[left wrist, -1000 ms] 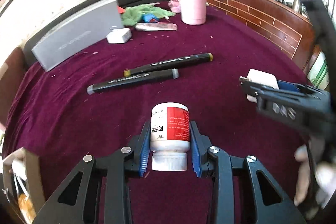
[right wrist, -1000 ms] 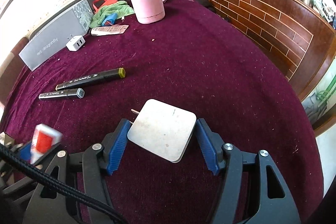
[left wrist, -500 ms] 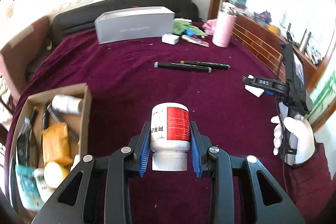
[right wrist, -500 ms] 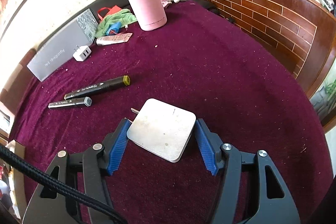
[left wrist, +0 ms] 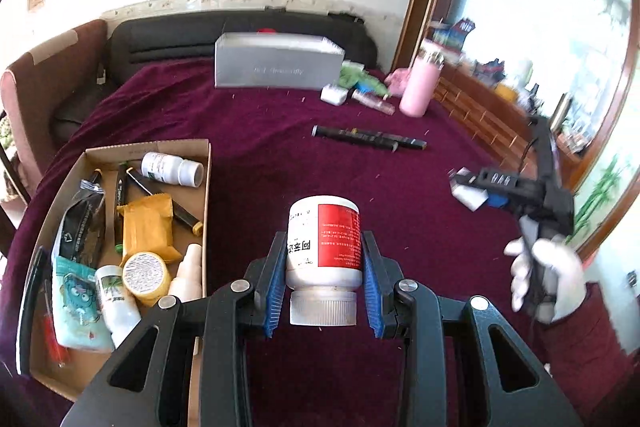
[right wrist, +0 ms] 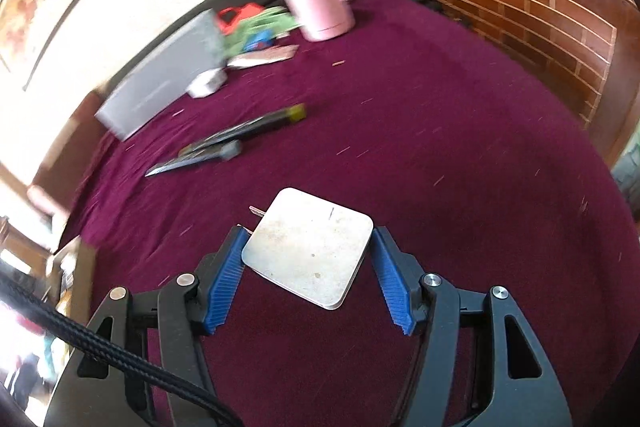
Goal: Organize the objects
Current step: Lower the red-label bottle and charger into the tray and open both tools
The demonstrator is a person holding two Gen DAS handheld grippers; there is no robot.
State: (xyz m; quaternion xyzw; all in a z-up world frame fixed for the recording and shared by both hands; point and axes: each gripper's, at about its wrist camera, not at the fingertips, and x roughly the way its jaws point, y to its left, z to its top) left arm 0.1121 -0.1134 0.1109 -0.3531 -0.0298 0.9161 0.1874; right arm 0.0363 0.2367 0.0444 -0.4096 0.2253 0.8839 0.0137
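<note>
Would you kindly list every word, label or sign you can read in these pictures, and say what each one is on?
"回苯达": large upside-down characters on the white pill bottle held in the left gripper; only partly legible, the last may be cut off.
Small print on that bottle's red panel: too small to read.
Lettering on the grey box: blurred, unreadable.
Labels on the things in the cardboard box: too small to read.
White adapter in the right gripper: no text visible.
</note>
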